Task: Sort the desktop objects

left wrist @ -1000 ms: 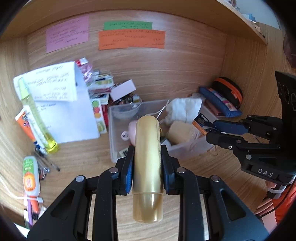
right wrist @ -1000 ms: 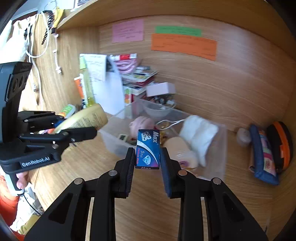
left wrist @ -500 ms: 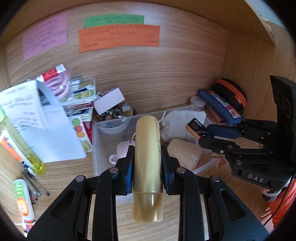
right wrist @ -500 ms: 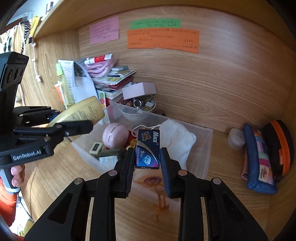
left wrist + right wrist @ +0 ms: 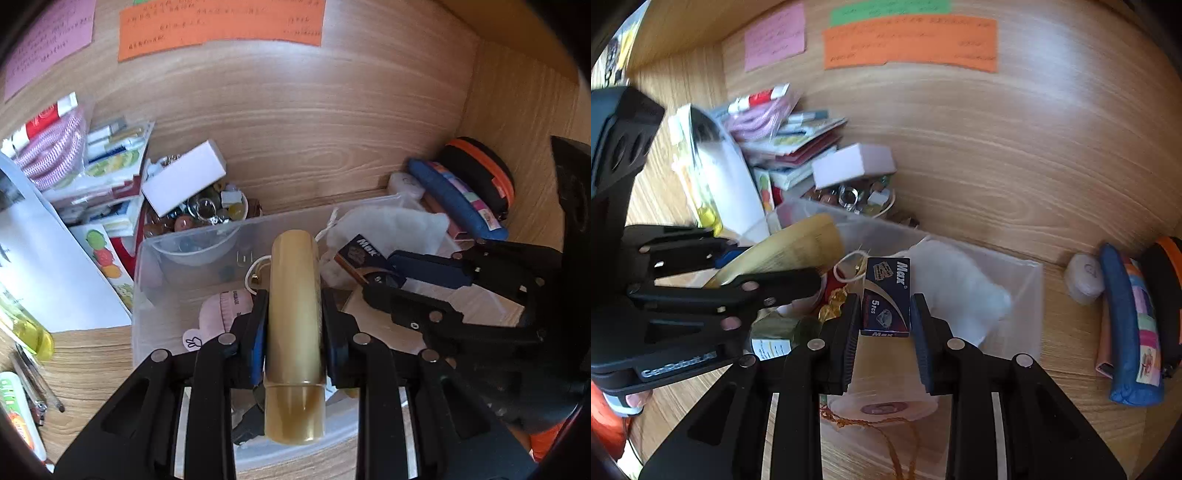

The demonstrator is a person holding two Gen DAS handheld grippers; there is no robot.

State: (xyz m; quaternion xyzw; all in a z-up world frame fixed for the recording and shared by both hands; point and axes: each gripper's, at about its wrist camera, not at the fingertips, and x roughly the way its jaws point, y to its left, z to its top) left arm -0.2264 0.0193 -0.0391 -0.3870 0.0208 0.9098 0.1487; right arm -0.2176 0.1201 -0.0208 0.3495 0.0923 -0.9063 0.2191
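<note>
My left gripper (image 5: 294, 325) is shut on a gold tube (image 5: 294, 332), cap end toward the camera, held above the clear plastic bin (image 5: 155, 258). The right gripper (image 5: 884, 314) is shut on a small dark blue "Max" box (image 5: 886, 297), also over the bin (image 5: 1027, 295). In the left wrist view the right gripper (image 5: 364, 275) comes in from the right with the blue box (image 5: 360, 253). In the right wrist view the left gripper (image 5: 798, 266) and the gold tube (image 5: 790, 251) come in from the left. A white cloth (image 5: 956, 284), a pink round item (image 5: 221, 314) and a tape roll (image 5: 886, 391) lie in the bin.
Behind the bin stand a bowl of trinkets (image 5: 207, 210), a white box (image 5: 184, 181) and a stack of booklets (image 5: 107, 177). A blue pencil case (image 5: 1126, 325) and a black-orange pouch (image 5: 484, 173) lie at the right. Pens and a green-yellow bottle (image 5: 26, 328) lie left.
Both grippers have moved forward and down over the bin, each keeping its object. The bin and back wall now look larger and nearer.
</note>
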